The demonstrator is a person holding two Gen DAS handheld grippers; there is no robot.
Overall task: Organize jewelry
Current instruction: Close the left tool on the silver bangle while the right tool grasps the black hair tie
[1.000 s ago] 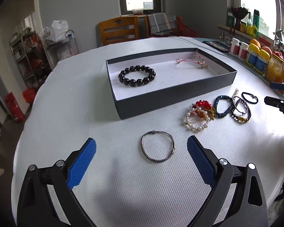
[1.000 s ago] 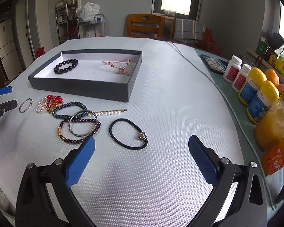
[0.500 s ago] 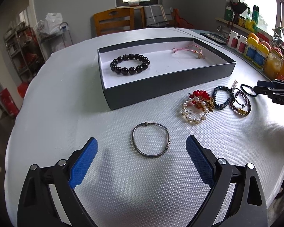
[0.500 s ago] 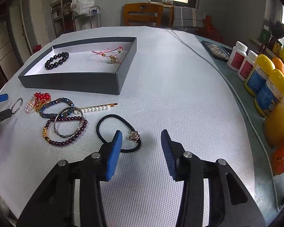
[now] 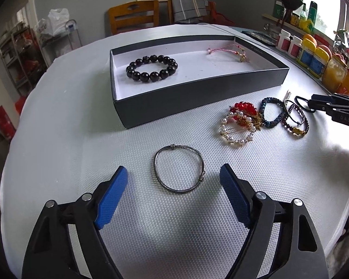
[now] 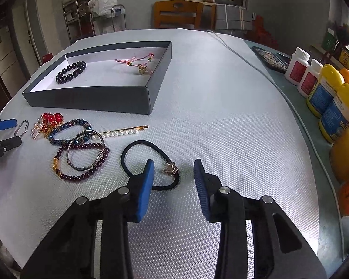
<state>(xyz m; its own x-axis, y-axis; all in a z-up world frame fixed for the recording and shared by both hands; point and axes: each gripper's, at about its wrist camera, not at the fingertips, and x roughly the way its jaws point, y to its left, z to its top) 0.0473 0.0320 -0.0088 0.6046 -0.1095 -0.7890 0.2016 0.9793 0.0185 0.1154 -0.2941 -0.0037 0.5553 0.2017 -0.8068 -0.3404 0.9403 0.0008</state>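
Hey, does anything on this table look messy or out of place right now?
Yes. Several bracelets lie tangled outside the box: a silver bangle overlaps the purple bead bracelet and blue beaded bracelet, with a pearl hair clip beside them. Nothing looks broken.

A round desk (image 6: 221,97) with a white textured cover carries a grey cable (image 6: 249,62) running along its right side. Beside it stand two white bottles with red labels (image 6: 299,66) and two yellow-capped bottles (image 6: 330,97). Behind the desk stands a wooden chair (image 5: 133,19), with a folded plaid cloth (image 5: 188,7) next to it. A metal rack holding a white plastic bag (image 5: 55,24) stands by the wall.
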